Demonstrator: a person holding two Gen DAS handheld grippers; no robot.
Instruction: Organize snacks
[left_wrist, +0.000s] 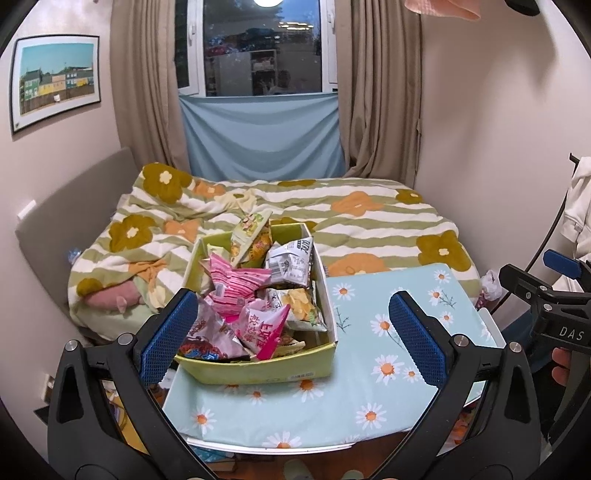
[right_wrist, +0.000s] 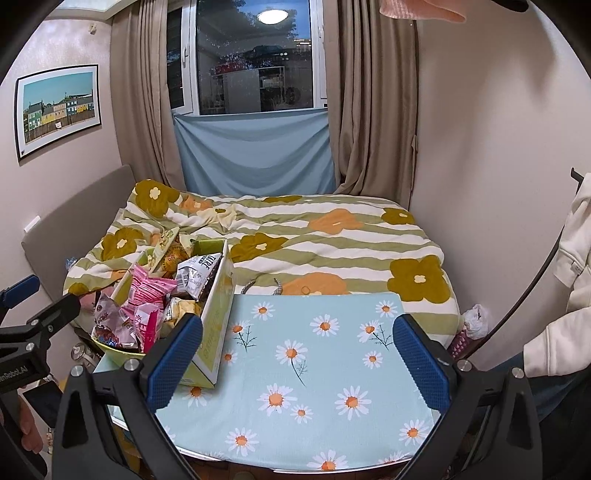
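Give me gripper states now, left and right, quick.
Left gripper: open, holding nothing, in front of the snack box.
Right gripper: open, holding nothing, over the daisy cloth.

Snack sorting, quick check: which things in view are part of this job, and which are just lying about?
Job items:
- green box on the daisy cloth
- snack packets piled in it
- daisy-cloth table, where sorting could happen
- left gripper and right gripper, both open and empty

Just lying about:
- flowered blanket
- framed picture
- curtains
- white garment
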